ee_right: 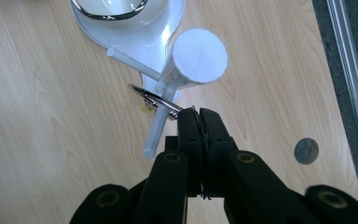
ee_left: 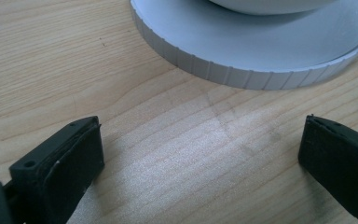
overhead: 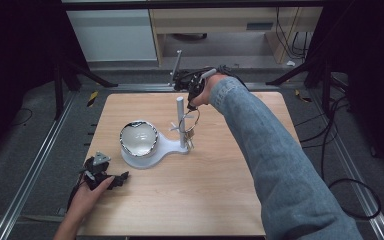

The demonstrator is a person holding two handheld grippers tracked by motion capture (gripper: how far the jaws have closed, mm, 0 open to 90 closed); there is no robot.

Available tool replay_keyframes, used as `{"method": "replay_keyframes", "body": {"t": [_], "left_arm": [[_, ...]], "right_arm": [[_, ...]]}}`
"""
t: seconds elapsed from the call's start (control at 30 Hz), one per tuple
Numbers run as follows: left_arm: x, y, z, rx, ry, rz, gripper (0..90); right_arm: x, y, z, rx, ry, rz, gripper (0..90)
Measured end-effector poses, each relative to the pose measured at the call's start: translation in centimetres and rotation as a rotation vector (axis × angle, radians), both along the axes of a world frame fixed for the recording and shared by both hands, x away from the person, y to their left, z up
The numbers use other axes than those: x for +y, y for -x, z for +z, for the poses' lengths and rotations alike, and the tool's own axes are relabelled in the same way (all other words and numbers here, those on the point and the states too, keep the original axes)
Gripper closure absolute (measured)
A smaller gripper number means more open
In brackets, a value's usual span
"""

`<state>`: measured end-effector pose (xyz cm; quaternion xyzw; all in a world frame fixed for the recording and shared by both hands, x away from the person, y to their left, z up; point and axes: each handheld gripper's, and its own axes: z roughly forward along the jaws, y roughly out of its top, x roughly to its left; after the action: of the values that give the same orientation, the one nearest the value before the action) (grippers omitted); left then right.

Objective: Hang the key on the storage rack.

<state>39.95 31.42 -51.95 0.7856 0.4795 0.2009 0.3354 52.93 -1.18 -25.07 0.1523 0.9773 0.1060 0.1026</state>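
High view, thin key ring [overhead: 189, 121], silvery, round

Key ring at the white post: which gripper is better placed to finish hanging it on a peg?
Right. The right gripper has its jaws closed on the key ring, beside the stand's post and pegs. The left gripper sits open near the table's front-left edge, holding nothing.
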Motion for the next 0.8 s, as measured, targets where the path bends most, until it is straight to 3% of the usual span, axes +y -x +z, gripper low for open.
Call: {"method": "replay_keyframes", "body": {"t": [0.13, 0.53, 0.8], "left_arm": [[0.0, 0.0, 0.0, 0.000, 0.000, -0.001, 0.0], [0.0, 0.0, 0.0, 0.000, 0.001, -0.001, 0.0], [0.0, 0.0, 0.0, -0.001, 0.001, -0.001, 0.0]], "right_arm": [[-0.1, -0.1, 0.0, -0.007, -0.011, -0.004, 79.5], [-1.6, -0.4, 0.6, -0.039, -0.010, -0.041, 70.2], [-2.8, -0.8, 0.7, -0.055, -0.009, -0.092, 54.2]]}}
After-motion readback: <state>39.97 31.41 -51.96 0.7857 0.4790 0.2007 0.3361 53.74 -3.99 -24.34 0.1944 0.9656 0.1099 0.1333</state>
